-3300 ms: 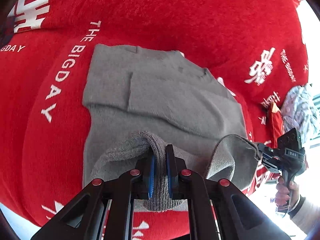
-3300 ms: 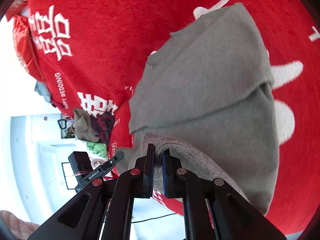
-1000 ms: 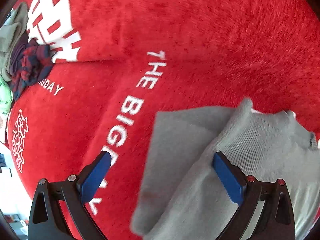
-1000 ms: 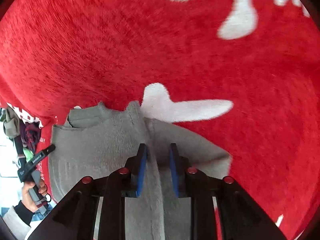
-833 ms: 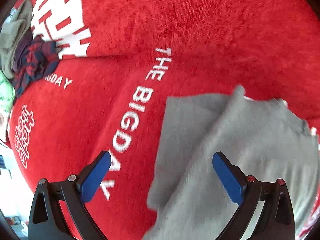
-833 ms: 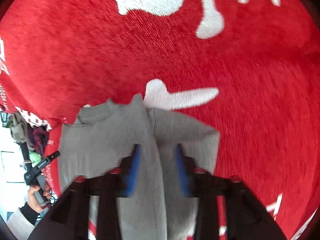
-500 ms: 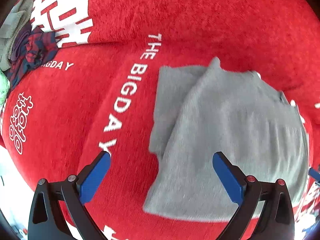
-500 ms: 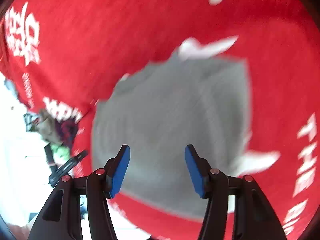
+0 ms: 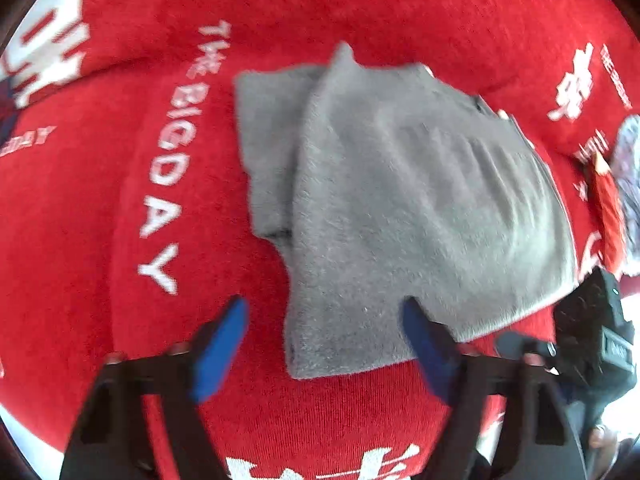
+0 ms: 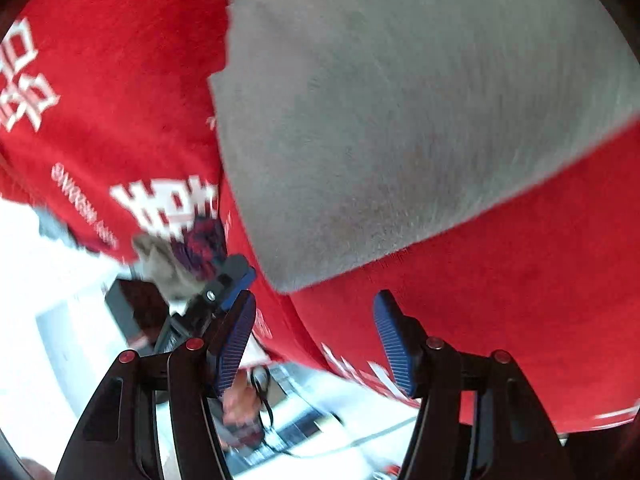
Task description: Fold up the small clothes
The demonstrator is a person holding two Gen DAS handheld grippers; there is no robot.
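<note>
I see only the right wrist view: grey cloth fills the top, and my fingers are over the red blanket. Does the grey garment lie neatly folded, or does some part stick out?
Observer: In the left wrist view the grey garment lies folded flat on the red blanket, but a narrower under-layer sticks out past the top layer on the picture's left.
Operator: Where is the left gripper over it?
Observer: The left gripper hangs over the garment's near corner. Its jaws are closing with that corner between them, and the pads are not touching it.
Operator: Is anything else nearby?
Observer: A grey patterned cloth lies at the far right, apart from the garment.
</note>
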